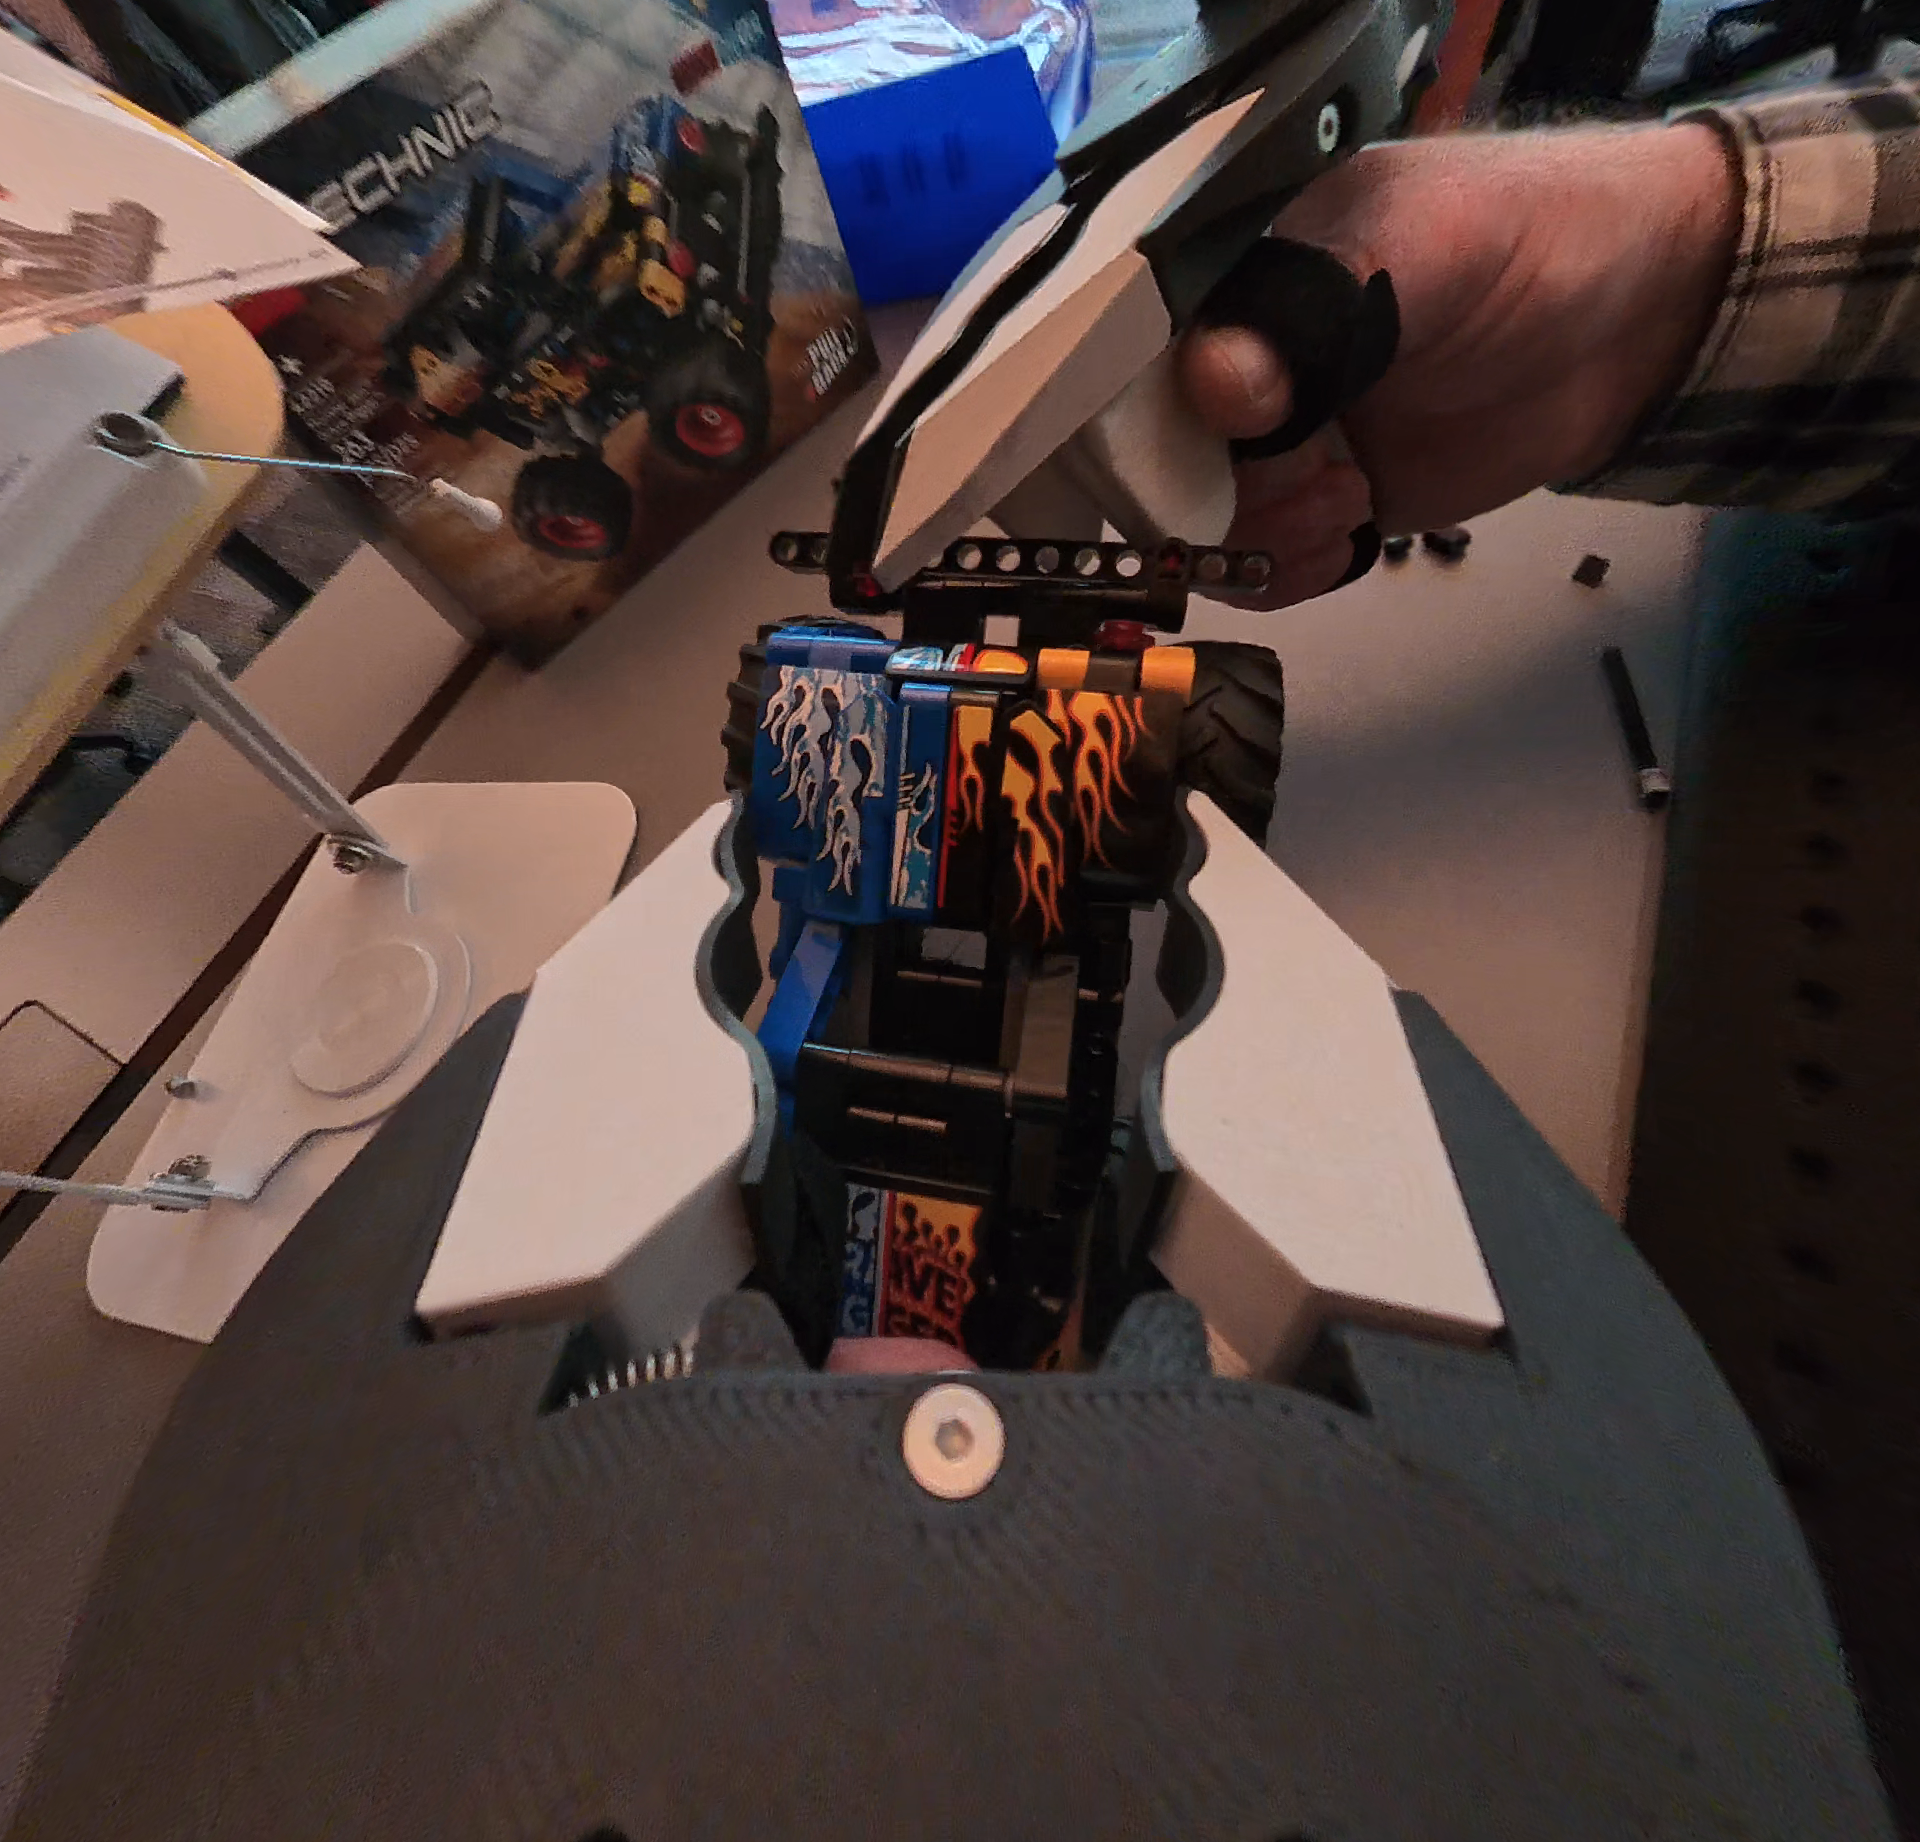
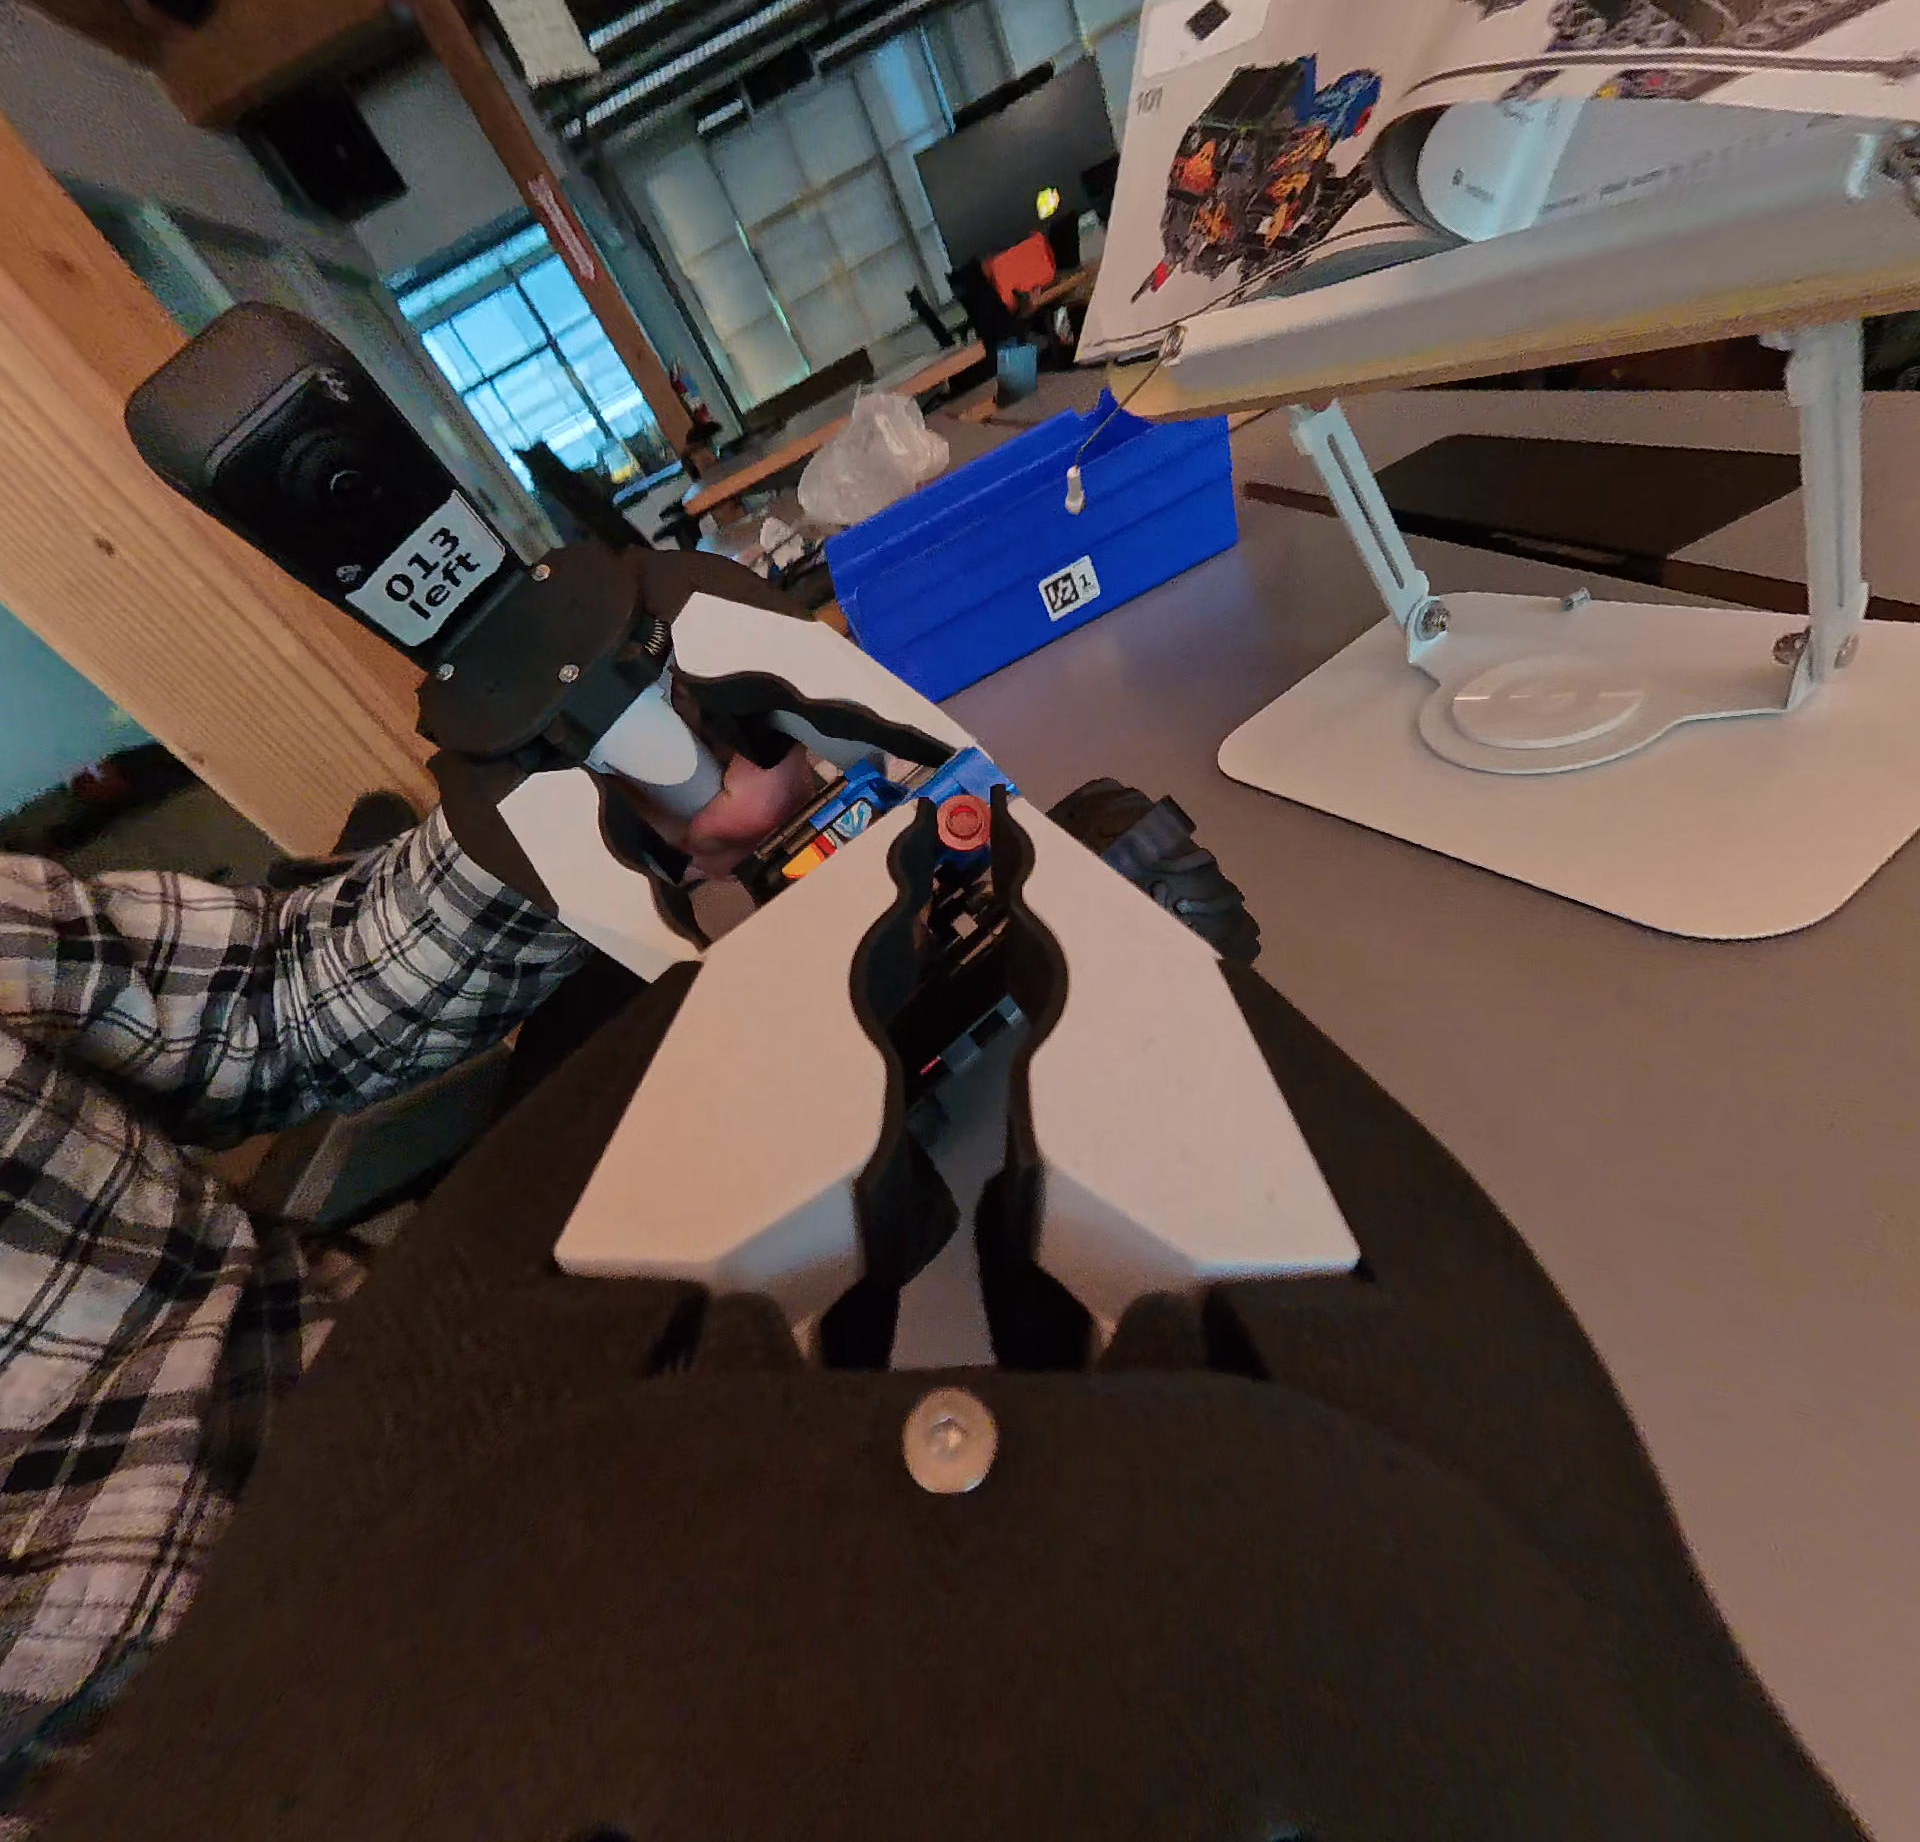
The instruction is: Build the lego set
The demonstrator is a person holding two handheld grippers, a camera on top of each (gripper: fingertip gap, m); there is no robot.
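Already wheeled, the truck (image 1: pixel 966 805) wears blue and orange flames.

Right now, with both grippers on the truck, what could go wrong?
1. The right gripper pinches only the thin black beam; pushing may pop it off or bend it.
2. The left gripper holds the truck by its flame panels, so it may twist.
3. Loose pins could roll away.
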